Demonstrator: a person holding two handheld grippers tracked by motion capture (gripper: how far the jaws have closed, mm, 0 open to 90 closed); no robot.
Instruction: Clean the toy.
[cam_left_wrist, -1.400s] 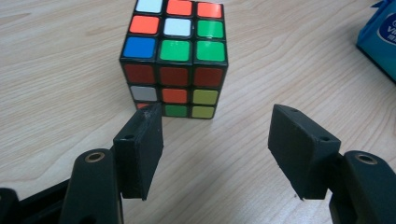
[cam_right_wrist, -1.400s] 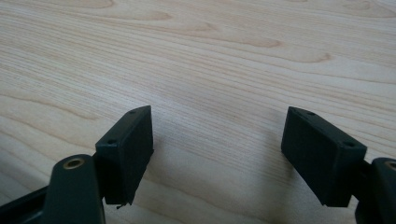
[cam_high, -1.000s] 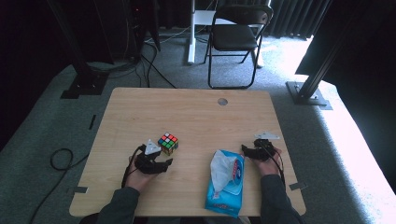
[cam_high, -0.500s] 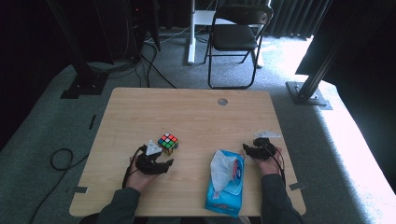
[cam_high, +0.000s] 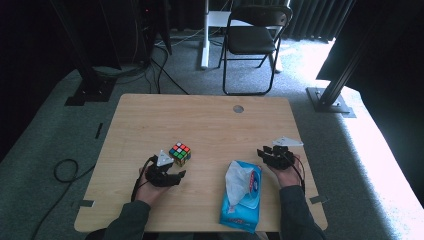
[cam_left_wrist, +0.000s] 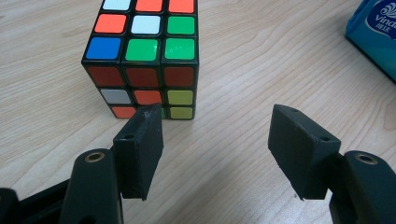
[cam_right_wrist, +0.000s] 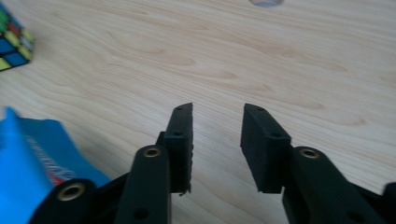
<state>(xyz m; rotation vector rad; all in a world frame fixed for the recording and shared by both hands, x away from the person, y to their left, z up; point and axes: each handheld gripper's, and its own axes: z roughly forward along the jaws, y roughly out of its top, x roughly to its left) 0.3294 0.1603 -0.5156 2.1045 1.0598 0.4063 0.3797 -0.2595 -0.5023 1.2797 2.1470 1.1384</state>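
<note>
The cube (cam_left_wrist: 142, 56) rests on the table (cam_high: 210, 120) just ahead of my left gripper (cam_left_wrist: 219, 140), offset toward its left jaw; jaws spread, gripping nothing. Step in hand: approach. Next, I centre and advance, then close. My right gripper (cam_right_wrist: 217, 140), beside the tissue pack (cam_high: 241, 195), has been closing on nothing.

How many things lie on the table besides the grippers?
2. A cube lies just ahead of the left gripper. A blue tissue pack lies near the front edge, beside the right gripper. Nothing looks hidden.
</note>
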